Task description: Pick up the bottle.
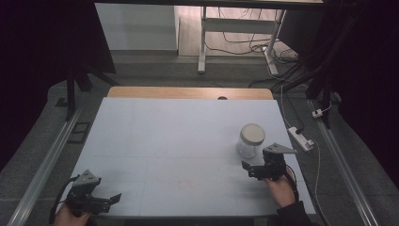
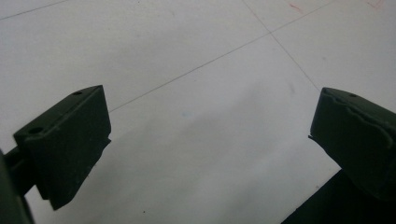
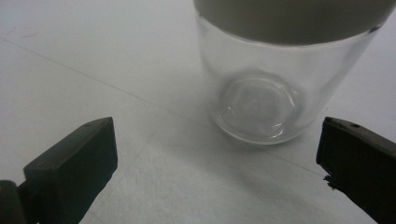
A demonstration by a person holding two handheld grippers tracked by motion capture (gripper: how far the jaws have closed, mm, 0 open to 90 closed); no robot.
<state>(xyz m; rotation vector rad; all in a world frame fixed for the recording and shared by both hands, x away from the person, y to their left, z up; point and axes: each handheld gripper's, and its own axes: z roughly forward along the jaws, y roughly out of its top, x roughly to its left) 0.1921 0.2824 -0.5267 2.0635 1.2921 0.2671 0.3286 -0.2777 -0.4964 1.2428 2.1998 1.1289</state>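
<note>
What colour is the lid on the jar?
The lid on the clear glass jar looks off-white or pale cream. It shows best in the high view.

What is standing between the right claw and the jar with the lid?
Nothing visible. The right claw is open and points at the jar, which stands upright just ahead on the white table. There is bare table surface between them.

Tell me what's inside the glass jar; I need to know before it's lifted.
The glass jar looks empty: its clear wall shows the bare ringed bottom. The pale lid is on, hiding the top part beneath it. The open right gripper sits just short of it.
</note>
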